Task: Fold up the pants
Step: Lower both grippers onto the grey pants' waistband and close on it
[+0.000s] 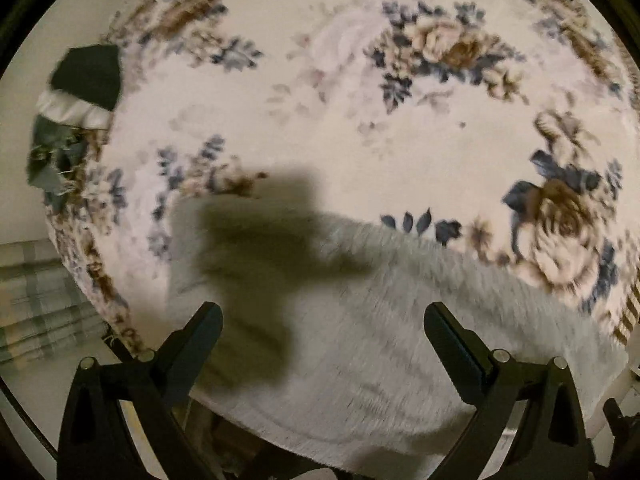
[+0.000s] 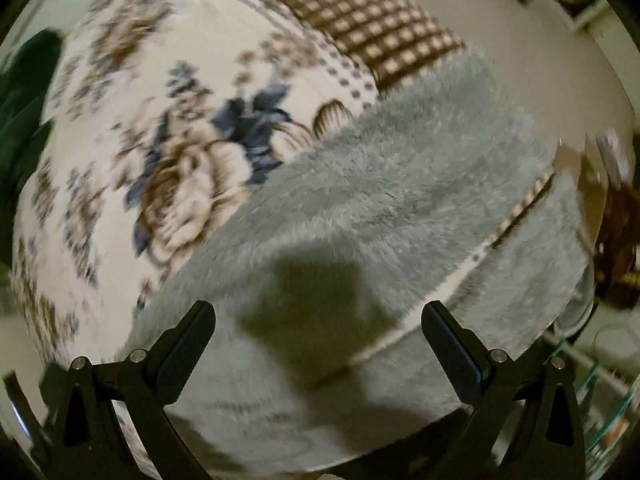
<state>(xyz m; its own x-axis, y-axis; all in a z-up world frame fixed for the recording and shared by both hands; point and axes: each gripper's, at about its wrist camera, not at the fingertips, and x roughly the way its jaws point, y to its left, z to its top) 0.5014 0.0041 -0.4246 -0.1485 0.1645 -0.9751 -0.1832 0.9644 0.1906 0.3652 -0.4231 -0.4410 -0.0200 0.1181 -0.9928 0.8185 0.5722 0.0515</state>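
Note:
Fluffy grey pants lie on a floral blanket and cover the near part of the bed in the left wrist view. My left gripper hovers over them, open, with nothing between its fingers; its shadow falls on the fabric. In the right wrist view the same grey pants stretch toward the far right, and part of them drapes over the bed's edge past a striped border. My right gripper is open above the fabric and holds nothing.
The floral blanket has a brown checked section at the far end. Dark green and white cloth lies at the bed's left edge, with a plaid fabric below it. A glass shelf stands to the right.

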